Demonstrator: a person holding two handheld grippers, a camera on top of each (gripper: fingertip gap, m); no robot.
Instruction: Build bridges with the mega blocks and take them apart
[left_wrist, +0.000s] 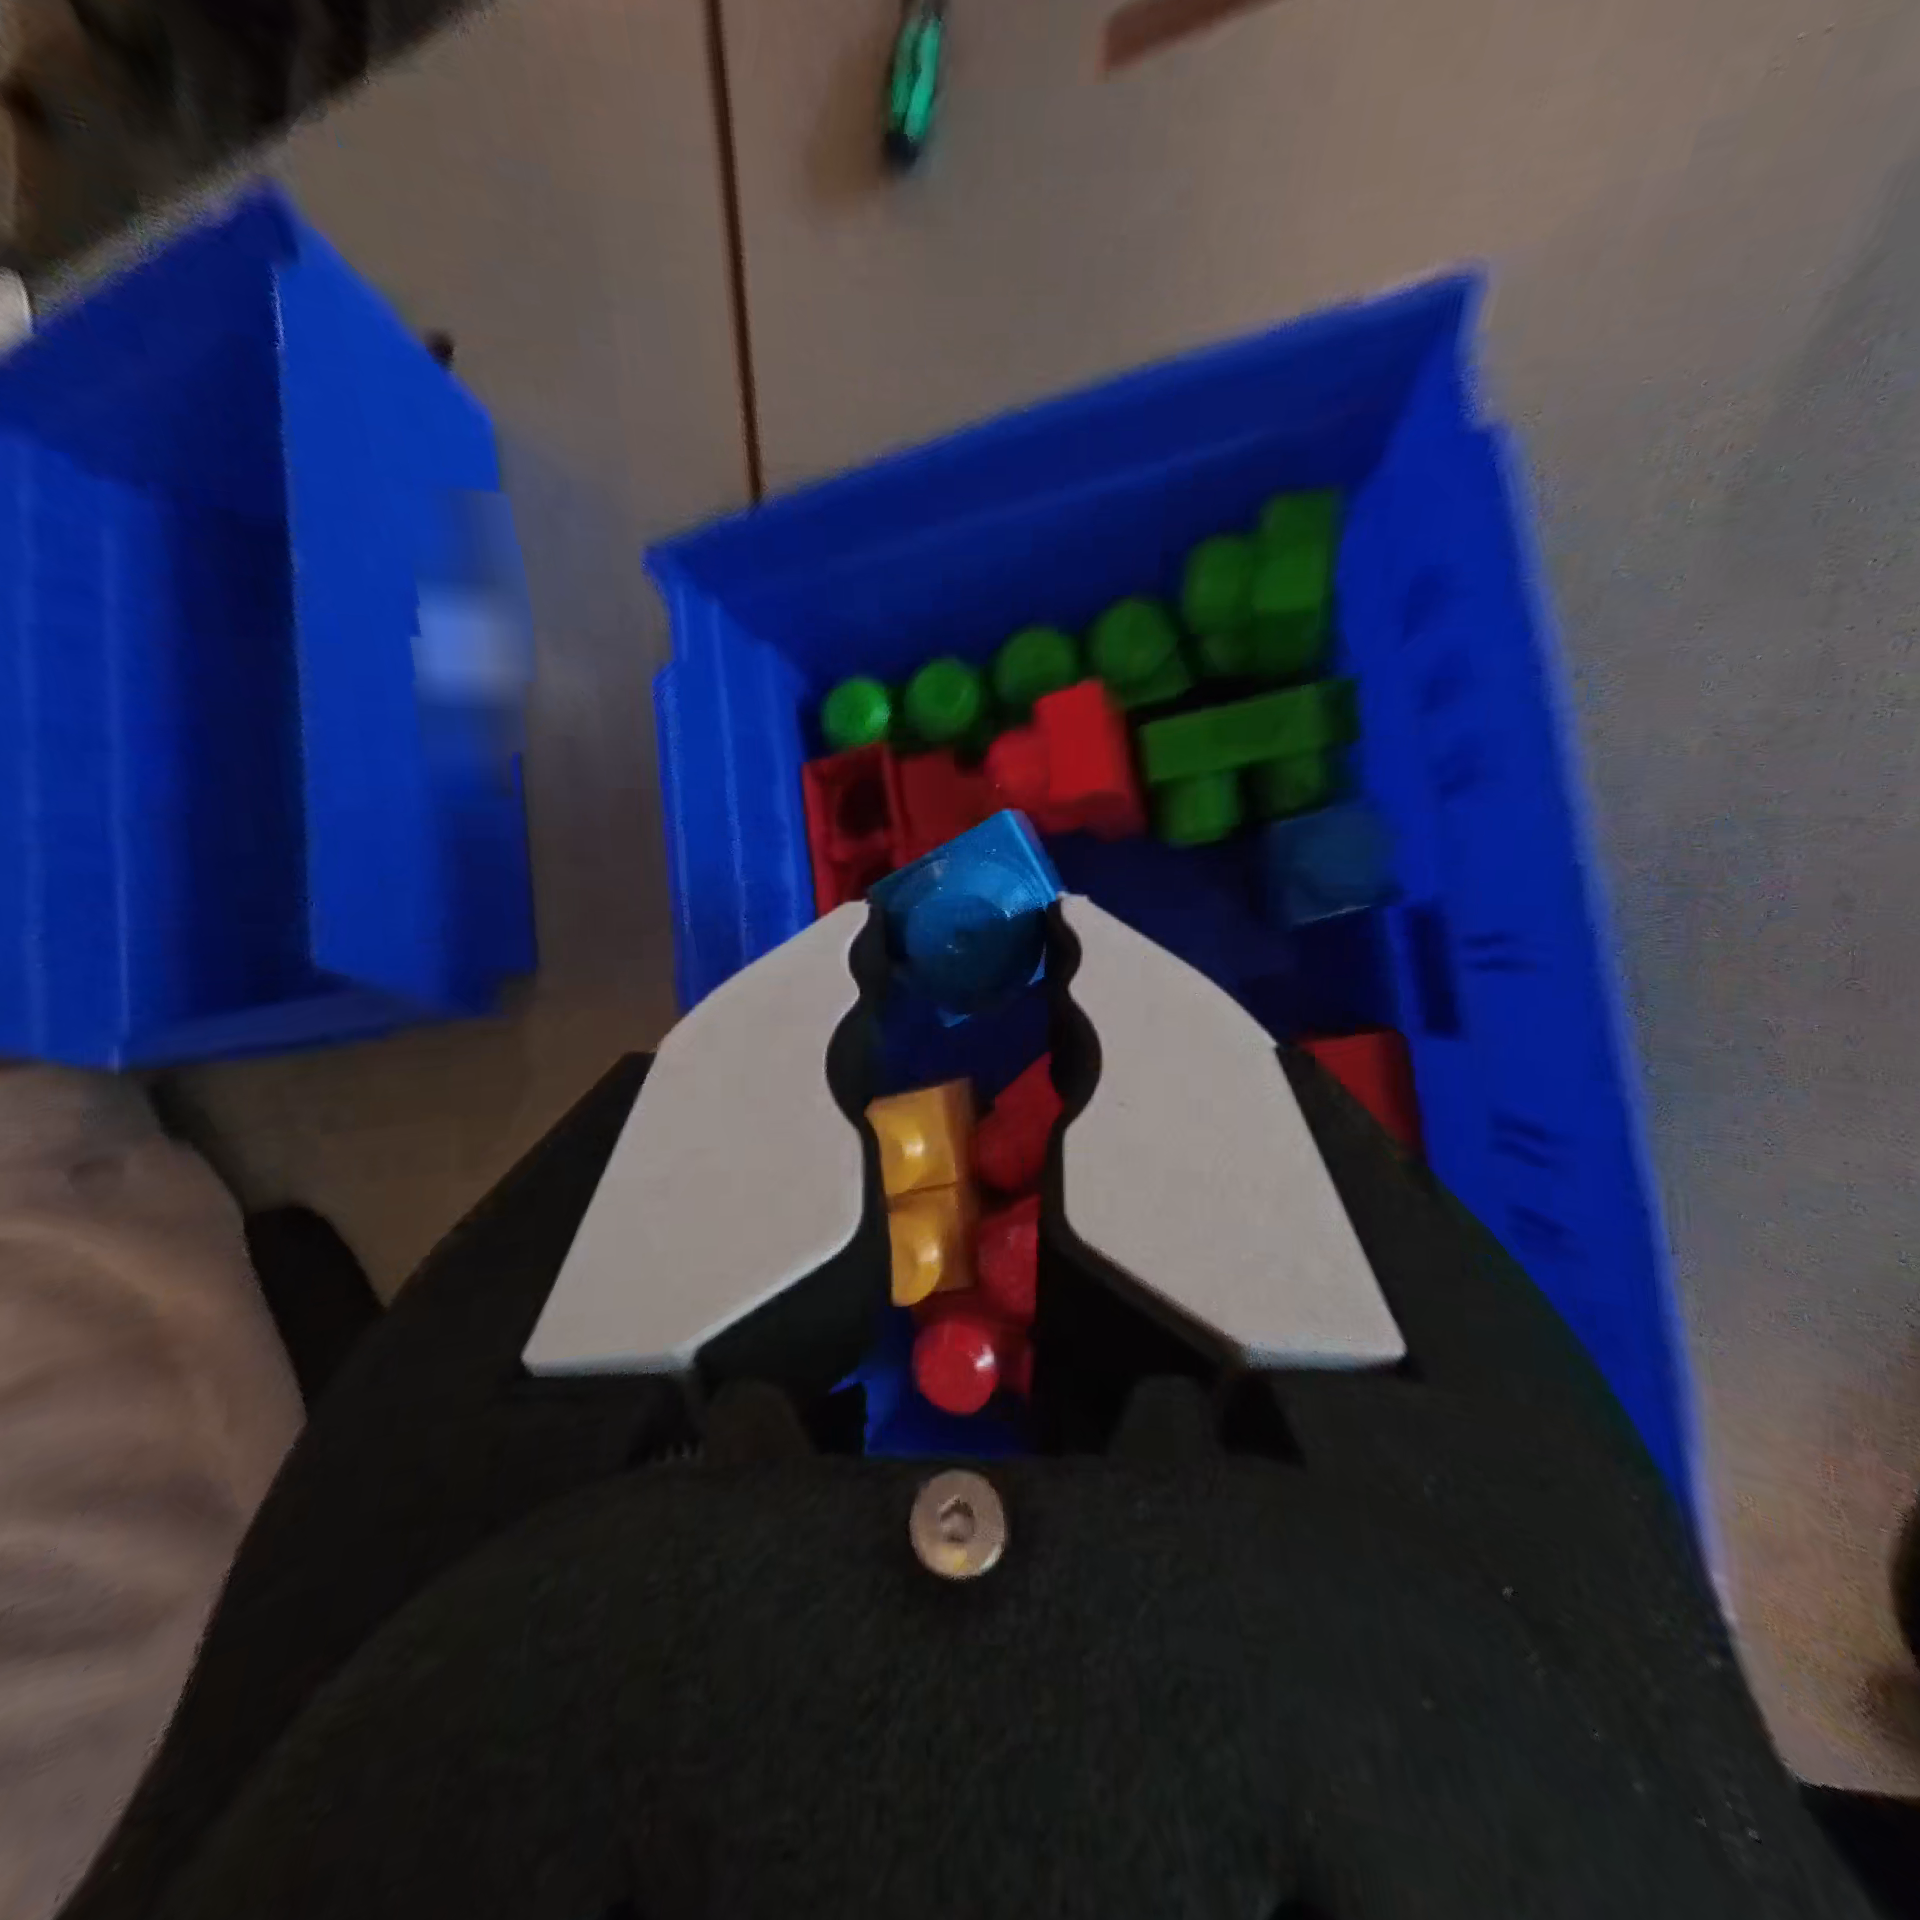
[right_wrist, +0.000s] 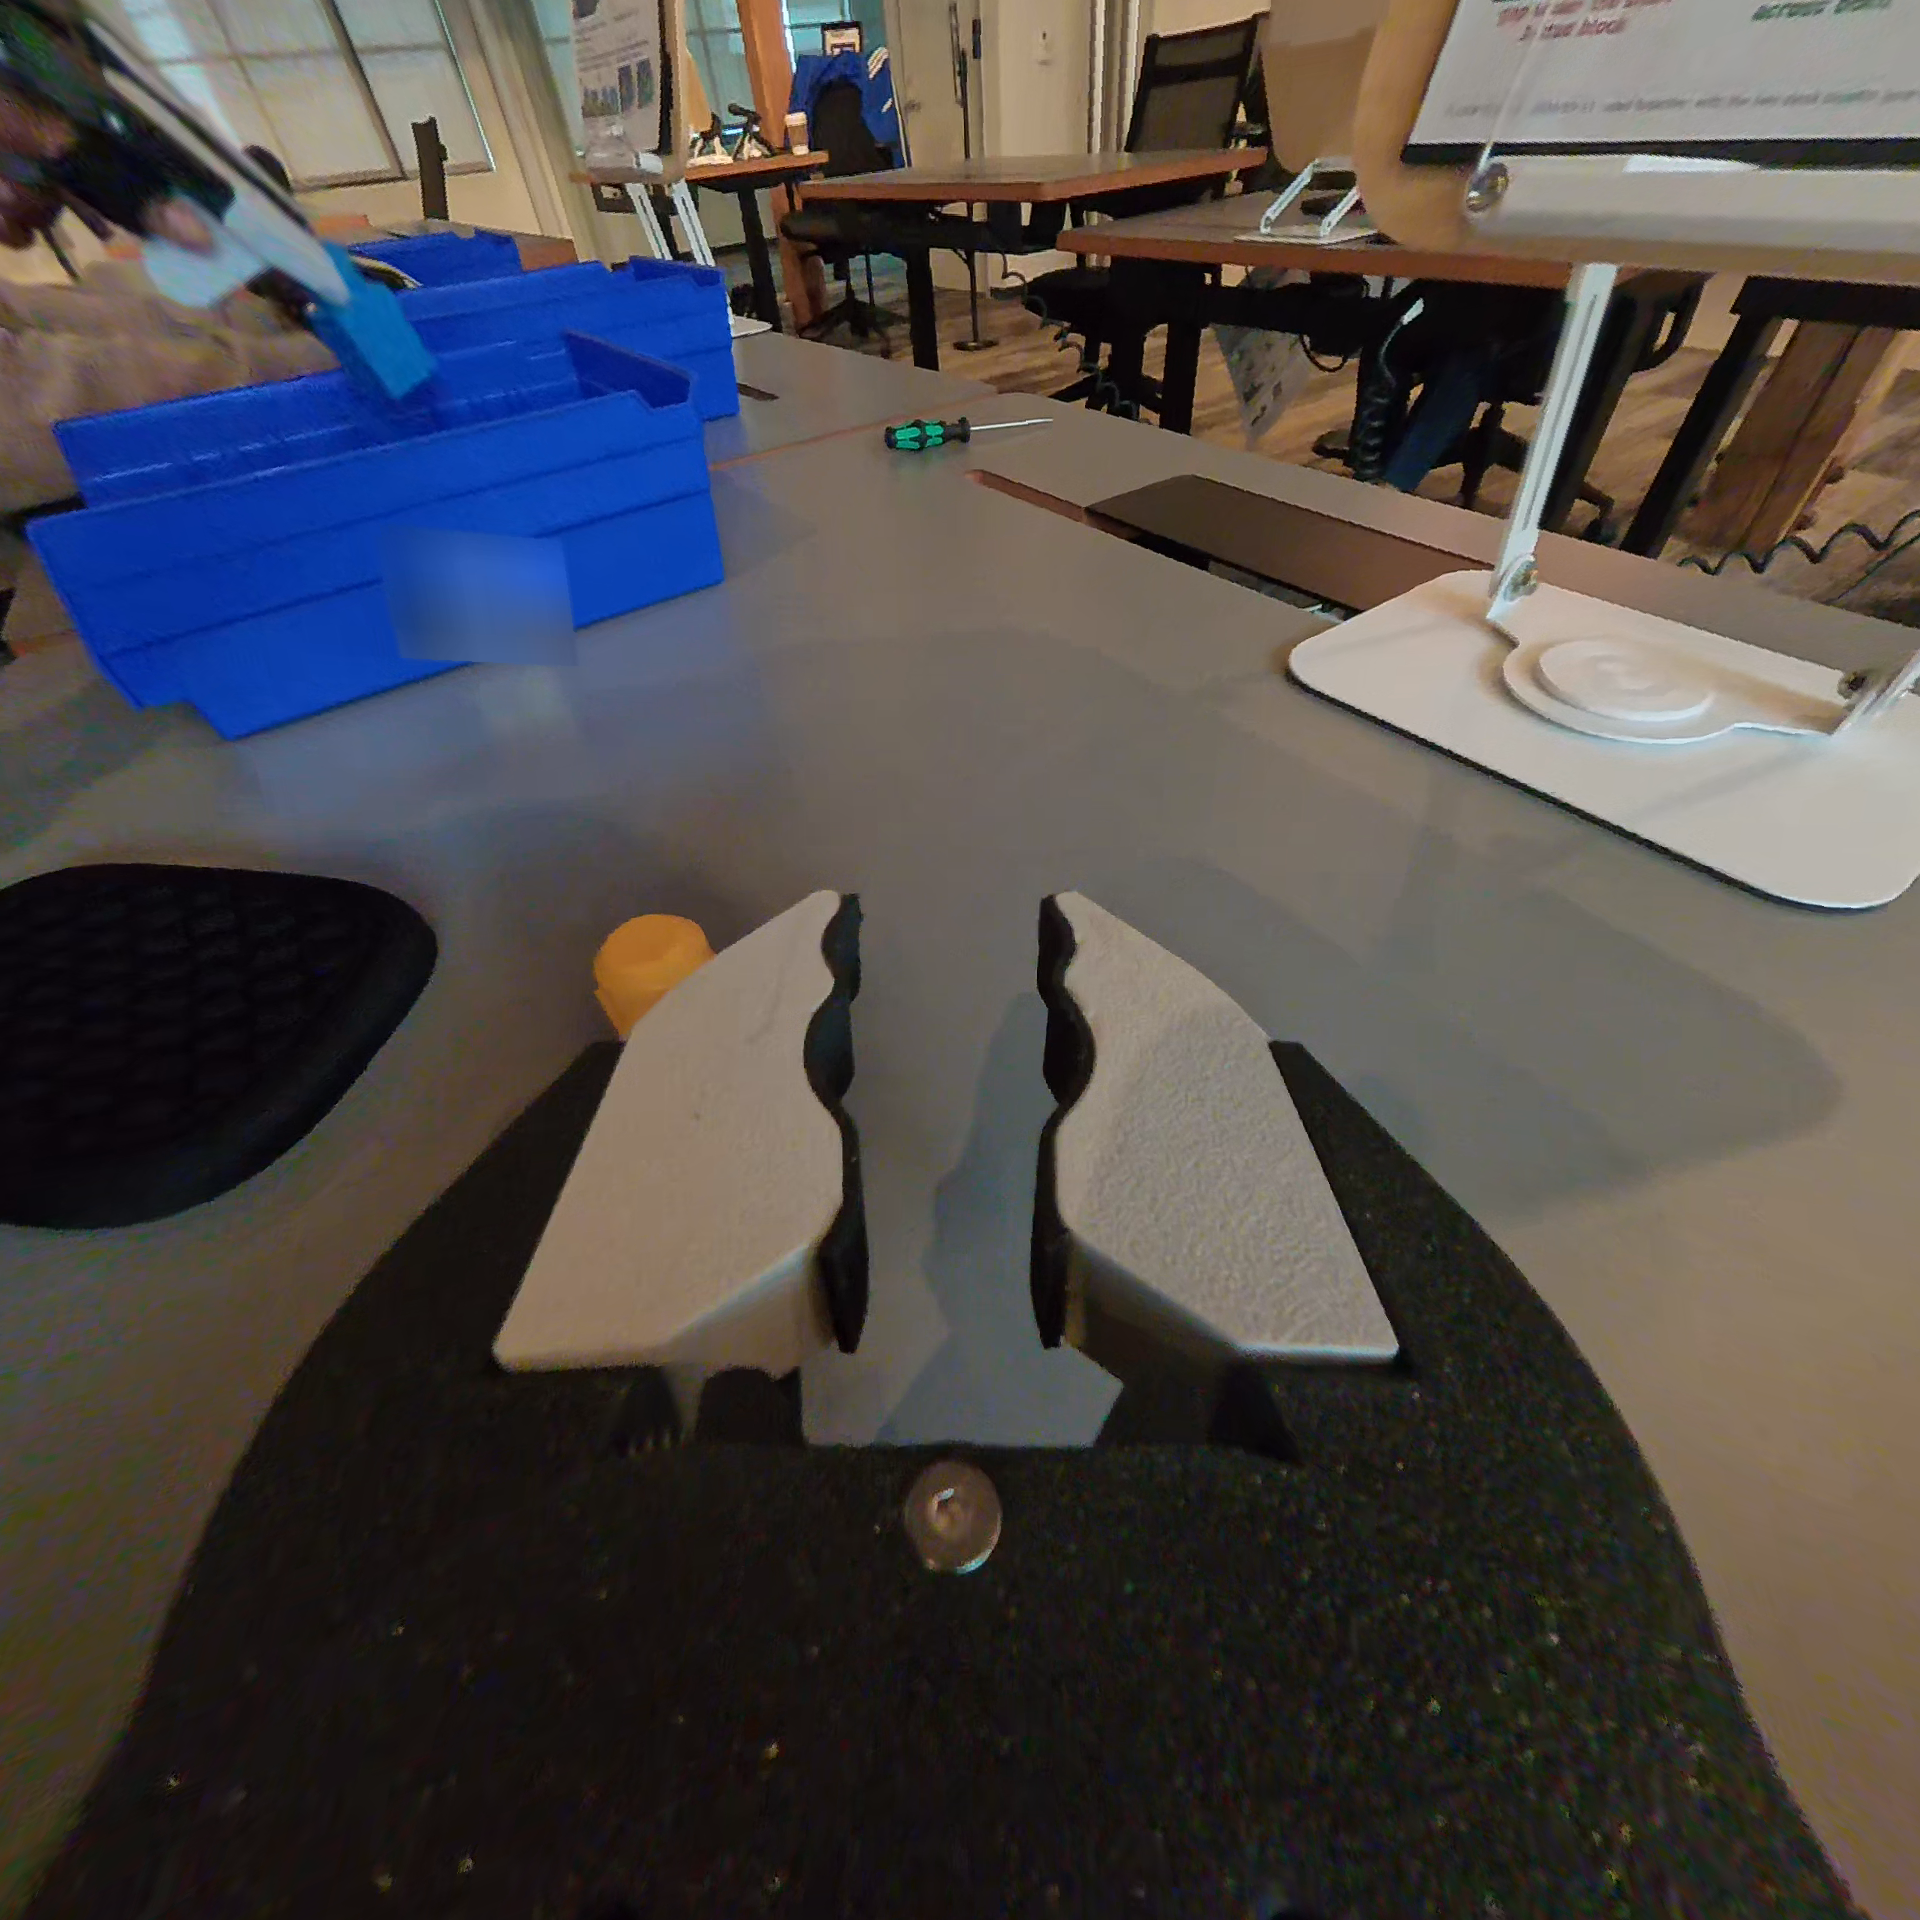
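Observation:
My left gripper (left_wrist: 966, 920) is shut on a blue block (left_wrist: 971, 914) and holds it above a blue bin (left_wrist: 1496, 831). The bin holds green blocks (left_wrist: 1236, 727), red blocks (left_wrist: 1070, 764), a yellow block (left_wrist: 920, 1195) and another blue block (left_wrist: 1325, 862). In the right wrist view the left gripper (right_wrist: 343, 312) with the blue block (right_wrist: 374, 343) hangs over the bins at the far left. My right gripper (right_wrist: 948, 914) is open and empty, low over the grey table (right_wrist: 987, 727). A yellow block (right_wrist: 649, 966) stands on the table just left of its left finger, partly hidden by it.
A second blue bin (left_wrist: 260, 675) stands left of the first. Several blue bins (right_wrist: 395, 499) are grouped at the far left. A green-handled screwdriver (right_wrist: 935, 431) lies beyond them. A white stand base (right_wrist: 1621, 727) sits at the right. A black pad (right_wrist: 177, 1039) lies at the left. Across from one pair of fingers to the other is roughly 50 cm.

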